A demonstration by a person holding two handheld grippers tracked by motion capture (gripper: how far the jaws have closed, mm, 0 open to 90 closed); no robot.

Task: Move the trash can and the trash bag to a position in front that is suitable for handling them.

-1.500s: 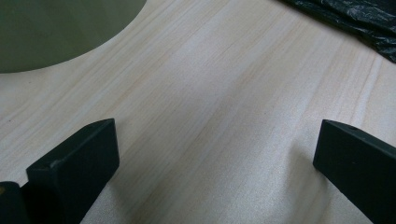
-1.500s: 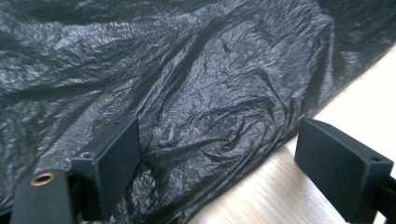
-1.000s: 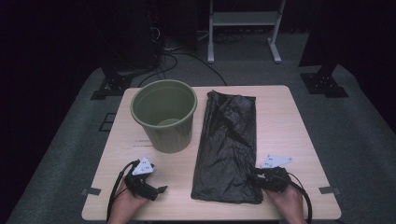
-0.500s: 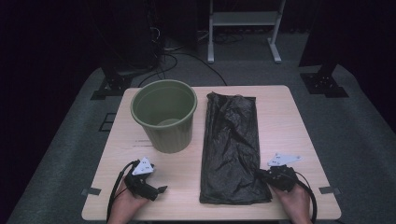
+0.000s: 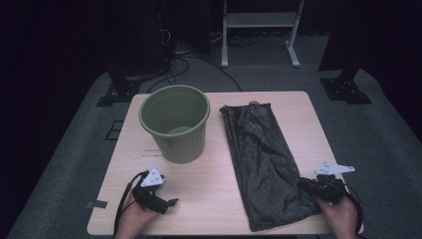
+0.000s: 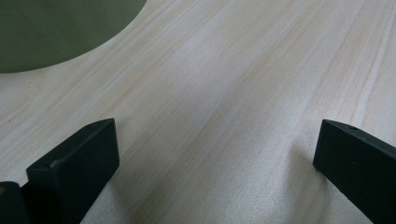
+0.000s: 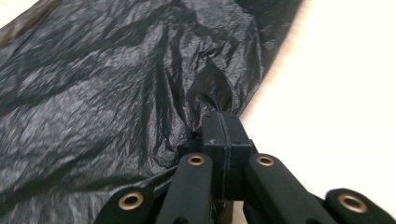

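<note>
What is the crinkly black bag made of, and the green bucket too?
The black bag looks like thin plastic film: shiny, full of fine wrinkles, lying limp and flat. The green bucket seems to be hard plastic, with smooth, dull olive walls holding a stiff round shape.

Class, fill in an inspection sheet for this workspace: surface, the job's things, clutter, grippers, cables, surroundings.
Surface: pale wood table, bare between items.
Job's things: black bag lying flat; green bin upright beside it, apart.
Clutter: nothing seen.
Grippers: right gripper shut on the bag's edge, puckering it; left gripper open, low over bare wood.
Cables: one trails from each gripper; cables on the floor behind.
Surroundings: grey carpet, white frame, dark stands.
</note>
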